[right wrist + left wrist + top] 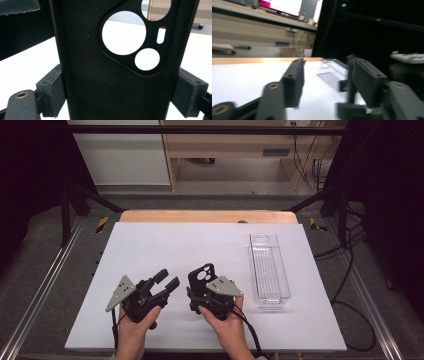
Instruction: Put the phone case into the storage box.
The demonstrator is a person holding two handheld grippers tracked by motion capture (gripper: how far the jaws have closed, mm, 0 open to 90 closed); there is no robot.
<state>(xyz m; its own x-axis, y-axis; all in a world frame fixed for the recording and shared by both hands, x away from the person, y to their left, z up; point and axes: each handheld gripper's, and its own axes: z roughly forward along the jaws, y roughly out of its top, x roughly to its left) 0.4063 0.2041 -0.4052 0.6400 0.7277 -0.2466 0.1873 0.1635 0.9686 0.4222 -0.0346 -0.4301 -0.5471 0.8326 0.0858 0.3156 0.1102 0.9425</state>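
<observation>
1. While the right gripper [202, 287] clamps a black phone case [202, 276] by its two long edges, the case stands up off the white table [150, 245], well to the left of the clear plastic bin [269, 270].
2. The left gripper [167, 281] sits just left of the case, its jaws apart with nothing between them.
3. Both hands rest near the table's front edge.

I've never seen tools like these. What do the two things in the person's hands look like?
Both are black. The left gripper and right gripper each carry a grey three-cornered plate, trail a black cable, and end in two flat black fingers with screw holes.
</observation>
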